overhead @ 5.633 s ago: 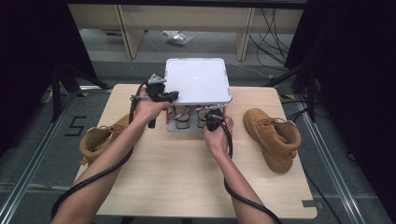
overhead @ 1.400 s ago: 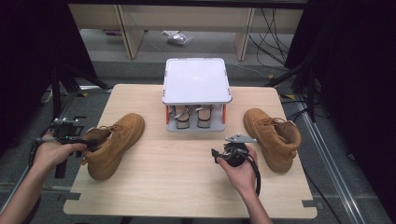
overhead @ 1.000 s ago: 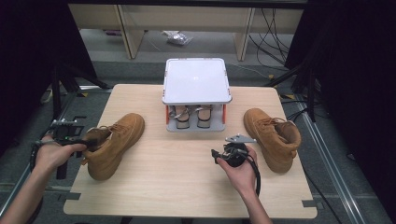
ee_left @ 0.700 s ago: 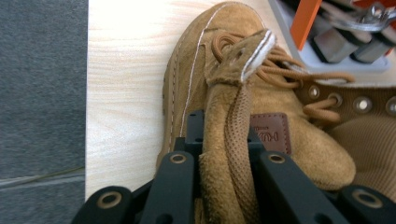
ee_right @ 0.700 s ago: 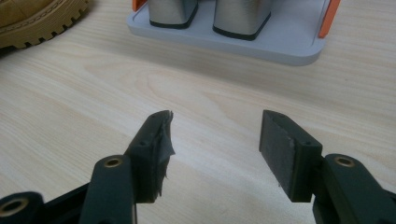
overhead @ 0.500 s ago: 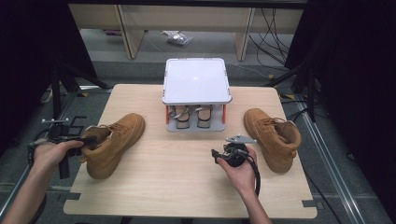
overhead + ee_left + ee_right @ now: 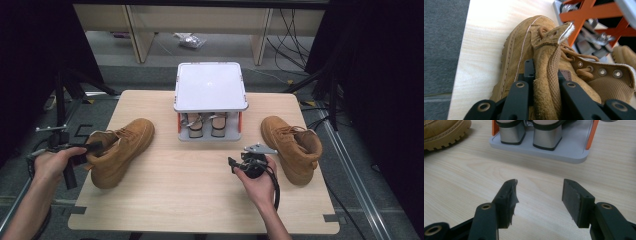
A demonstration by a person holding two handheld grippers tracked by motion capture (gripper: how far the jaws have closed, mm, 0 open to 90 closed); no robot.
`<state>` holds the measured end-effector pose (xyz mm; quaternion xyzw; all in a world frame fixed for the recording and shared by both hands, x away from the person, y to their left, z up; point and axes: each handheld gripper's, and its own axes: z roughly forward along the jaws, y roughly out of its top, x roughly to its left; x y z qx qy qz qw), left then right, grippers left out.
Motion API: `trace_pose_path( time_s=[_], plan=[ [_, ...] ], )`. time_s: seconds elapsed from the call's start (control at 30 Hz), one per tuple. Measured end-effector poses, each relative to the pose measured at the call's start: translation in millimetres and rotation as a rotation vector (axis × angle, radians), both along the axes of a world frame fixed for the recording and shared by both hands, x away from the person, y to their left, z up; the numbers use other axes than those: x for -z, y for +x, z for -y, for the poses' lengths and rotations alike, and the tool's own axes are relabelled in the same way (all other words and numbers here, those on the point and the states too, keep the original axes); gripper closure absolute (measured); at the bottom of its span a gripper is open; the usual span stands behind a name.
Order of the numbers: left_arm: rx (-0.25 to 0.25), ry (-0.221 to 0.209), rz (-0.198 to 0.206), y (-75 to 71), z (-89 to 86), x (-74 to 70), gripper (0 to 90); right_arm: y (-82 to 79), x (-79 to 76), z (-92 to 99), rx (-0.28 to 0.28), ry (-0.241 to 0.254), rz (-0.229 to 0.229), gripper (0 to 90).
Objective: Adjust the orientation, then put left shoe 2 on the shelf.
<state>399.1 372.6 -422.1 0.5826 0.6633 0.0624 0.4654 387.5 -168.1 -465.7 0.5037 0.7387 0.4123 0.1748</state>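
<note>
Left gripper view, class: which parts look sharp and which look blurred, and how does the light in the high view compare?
In the left gripper view, the boot's tongue between the jaws is fairly sharp, while the orange rack behind is soft and blurred. In the high view, light falls evenly on the table, the rack's white top glares, and the surroundings are dark.

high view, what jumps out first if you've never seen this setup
Two tan boots flank a small grey shoe rack: the left boot sits near the table's left edge, its collar pinched in the left tongs, and the right boot lies near the right edge. The right tongs hover open over bare wood.
</note>
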Motion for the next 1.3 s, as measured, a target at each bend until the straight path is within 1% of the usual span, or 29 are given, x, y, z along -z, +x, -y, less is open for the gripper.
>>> trace_pose_path(
  time_s=[0.03,0.1,0.2,0.3,0.33,0.4,0.43,0.47,0.53,0.63,0.67,0.7,0.73,0.77,0.8,0.83,0.87,0.9,0.93,0.97,1.0,1.03,1.07,1.13,1.17,1.2,1.23,1.27,1.3],
  plan=[
    [0.008,-0.001,0.006,0.1,-0.5,-1.0,81.2,0.0,-0.1,0.3,-0.003,0.010,0.006,46.2],
    [0.003,-0.015,0.021,0.4,-0.3,-3.4,81.3,-0.1,0.5,1.2,0.003,0.002,0.012,46.3],
    [-0.001,-0.032,0.040,2.5,1.0,-5.6,81.2,0.0,2.4,2.5,0.004,0.009,-0.003,46.3],
    [-0.010,-0.061,0.047,4.3,2.5,-6.8,81.1,0.2,3.1,4.5,0.014,0.007,0.002,46.8],
    [-0.012,-0.068,0.049,4.8,3.0,-7.2,81.1,-0.4,3.0,3.7,0.024,0.021,-0.007,47.0],
    [-0.012,-0.078,0.053,6.0,3.5,-8.3,81.2,-0.5,2.8,3.1,0.049,0.023,0.002,47.0],
    [-0.022,-0.086,0.054,6.7,3.9,-9.4,81.2,-1.2,1.8,3.5,0.043,0.031,-0.008,47.0],
    [-0.023,-0.094,0.061,7.3,4.0,-10.1,81.2,-0.6,1.0,6.3,0.033,0.005,0.002,47.0],
    [-0.030,-0.099,0.072,7.9,4.0,-11.8,81.2,-0.2,1.8,7.1,0.033,0.013,0.013,47.0],
    [-0.040,-0.100,0.082,7.8,3.0,-13.6,81.2,-3.4,-0.4,6.1,0.059,0.034,-0.011,47.0],
    [-0.045,-0.103,0.082,7.8,2.5,-13.9,81.1,-0.3,0.8,8.6,0.043,0.008,0.020,47.0],
    [-0.050,-0.105,0.085,7.7,2.2,-13.8,81.1,-1.0,-0.4,8.4,0.039,0.030,0.012,47.0],
    [-0.051,-0.109,0.089,7.6,2.0,-13.7,81.1,-2.5,-2.4,7.4,0.059,0.024,-0.004,47.0],
    [-0.056,-0.111,0.088,7.3,1.6,-13.7,81.1,-2.8,-2.9,6.2,0.063,0.042,-0.005,47.0],
    [-0.059,-0.111,0.092,7.1,1.3,-13.5,81.1,-2.7,-3.7,6.5,0.058,0.041,0.001,47.0],
    [-0.066,-0.118,0.092,7.0,0.9,-13.3,81.1,-0.8,-3.5,8.9,0.039,0.019,0.022,47.0],
    [-0.070,-0.124,0.092,7.3,0.9,-13.1,81.1,-0.8,-3.5,8.7,0.038,0.023,0.021,47.0],
    [-0.076,-0.131,0.091,7.7,0.8,-13.1,81.1,-0.8,-3.3,8.6,0.037,0.025,0.018,47.0],
    [-0.079,-0.134,0.090,8.1,0.7,-13.3,81.1,-3.2,-3.5,5.3,0.067,0.046,-0.011,47.0],
    [-0.082,-0.133,0.092,9.0,1.1,-13.8,81.1,-2.6,-2.9,6.6,0.059,0.023,-0.004,47.0],
    [-0.083,-0.130,0.094,9.7,1.4,-14.4,81.1,-1.7,-1.5,6.4,0.048,0.037,-0.002,47.0],
    [-0.081,-0.128,0.097,10.6,2.2,-15.0,81.1,-0.4,-0.5,7.7,0.038,0.026,0.010,47.0],
    [-0.089,-0.129,0.097,11.6,3.5,-15.7,81.0,0.0,0.2,7.7,0.032,0.031,0.007,47.0],
    [-0.088,-0.131,0.101,13.8,4.7,-16.6,81.0,-0.2,1.2,6.2,0.049,0.041,-0.004,47.0],
    [-0.085,-0.129,0.103,15.0,4.8,-16.8,81.0,1.4,1.4,7.8,0.033,0.029,0.000,46.9],
    [-0.089,-0.139,0.101,16.4,5.4,-16.9,81.1,2.3,1.5,8.7,0.037,0.021,0.008,46.9],
    [-0.088,-0.143,0.104,17.2,5.6,-16.8,81.1,1.9,0.2,9.0,0.041,0.034,0.003,46.9],
    [-0.090,-0.147,0.101,18.4,6.4,-17.1,81.0,1.4,-0.6,9.1,0.049,0.022,0.001,46.9],
    [-0.095,-0.153,0.104,19.2,7.3,-17.3,81.1,1.1,-0.3,10.0,0.041,0.039,0.003,46.9]
  ],
)
